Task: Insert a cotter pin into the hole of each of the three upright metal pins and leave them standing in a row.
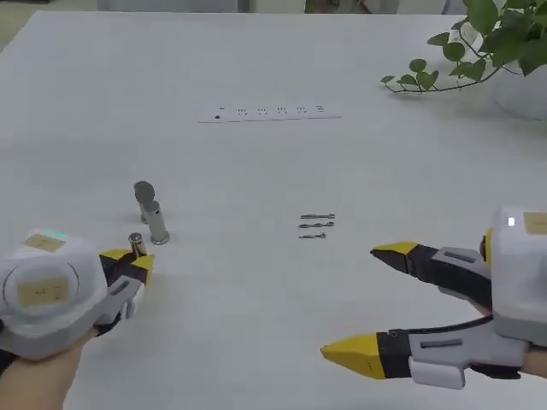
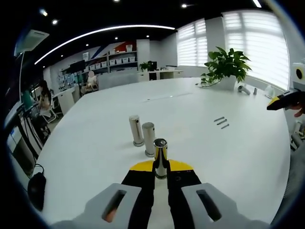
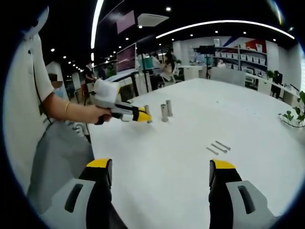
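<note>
Right gripper point(image 1: 350, 301) nearest, jaws wide apart and empty; left gripper point(image 2: 161, 169) clamped on one upright metal pin point(image 2: 160, 151); two other metal pins point(image 1: 156, 222) standing just beyond on the tabletop point(image 1: 256, 171); three cotter pins point(image 1: 316, 225) lying mid-tabletop, well apart from them.

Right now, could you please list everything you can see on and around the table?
metal pins: three, silver; two upright left of centre, one between the left gripper's jaws.
cotter pins: three, silver, lying side by side mid-table.
power strip: one, white, far middle of the table.
plant: one, green, in a white pot, far right corner.
table: one, white.
left gripper: one, yellow-tipped, shut on a metal pin.
right gripper: one, yellow-tipped, open, near right.
</note>
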`<state>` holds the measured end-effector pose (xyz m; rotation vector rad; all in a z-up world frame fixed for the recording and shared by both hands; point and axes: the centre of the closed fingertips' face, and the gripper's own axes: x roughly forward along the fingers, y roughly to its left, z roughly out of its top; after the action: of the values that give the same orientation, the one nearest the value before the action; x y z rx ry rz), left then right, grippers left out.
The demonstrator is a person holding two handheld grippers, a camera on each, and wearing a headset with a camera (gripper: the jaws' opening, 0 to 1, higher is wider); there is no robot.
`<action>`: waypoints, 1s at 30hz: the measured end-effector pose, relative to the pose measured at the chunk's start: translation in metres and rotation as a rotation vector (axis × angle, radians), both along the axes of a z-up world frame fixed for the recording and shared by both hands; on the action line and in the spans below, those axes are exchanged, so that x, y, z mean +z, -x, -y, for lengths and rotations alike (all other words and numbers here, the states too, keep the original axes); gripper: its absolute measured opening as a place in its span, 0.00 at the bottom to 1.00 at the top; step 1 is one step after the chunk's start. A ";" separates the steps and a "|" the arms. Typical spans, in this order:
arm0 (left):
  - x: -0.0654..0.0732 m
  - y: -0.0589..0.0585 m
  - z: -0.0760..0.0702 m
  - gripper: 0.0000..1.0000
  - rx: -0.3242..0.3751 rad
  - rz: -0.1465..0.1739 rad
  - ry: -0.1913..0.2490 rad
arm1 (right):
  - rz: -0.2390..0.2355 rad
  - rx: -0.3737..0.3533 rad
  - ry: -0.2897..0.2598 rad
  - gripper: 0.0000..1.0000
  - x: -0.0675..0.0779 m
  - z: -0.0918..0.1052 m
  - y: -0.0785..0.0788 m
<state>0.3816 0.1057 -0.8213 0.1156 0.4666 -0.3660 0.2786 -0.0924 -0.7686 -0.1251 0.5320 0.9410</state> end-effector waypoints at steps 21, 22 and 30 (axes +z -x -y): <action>-0.006 0.008 0.030 0.07 0.173 -0.003 0.051 | 0.019 -0.004 -0.006 0.84 0.000 0.010 0.005; -0.007 0.009 0.032 0.07 0.173 -0.001 0.046 | 0.018 -0.005 -0.007 0.84 0.000 0.010 0.005; -0.017 0.010 0.041 0.07 0.206 -0.012 0.047 | 0.018 -0.004 0.012 0.84 -0.002 0.012 0.006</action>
<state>0.3715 0.0642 -0.8380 0.0190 0.4764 -0.1755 0.2726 -0.1045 -0.7708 -0.1426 0.5212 0.9323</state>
